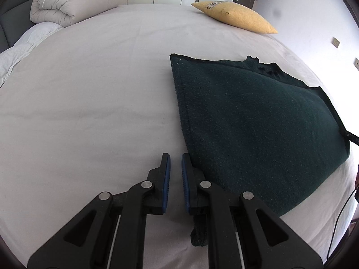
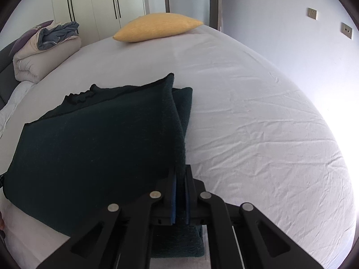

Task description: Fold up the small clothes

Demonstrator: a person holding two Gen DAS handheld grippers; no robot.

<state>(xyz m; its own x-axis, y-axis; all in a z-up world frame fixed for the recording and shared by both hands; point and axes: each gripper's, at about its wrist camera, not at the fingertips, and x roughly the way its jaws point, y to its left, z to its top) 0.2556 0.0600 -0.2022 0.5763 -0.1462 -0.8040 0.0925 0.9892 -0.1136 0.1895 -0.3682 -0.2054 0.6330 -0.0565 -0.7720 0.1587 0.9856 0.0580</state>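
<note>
On the bed (image 2: 258,112), the right gripper (image 2: 180,179) pinches the dark garment's (image 2: 89,145) edge, likely for folding; the left gripper (image 1: 175,163) waits slightly parted, empty.

Bright daylight, right-edge glare, fisheye warping, sharp focus.
</note>
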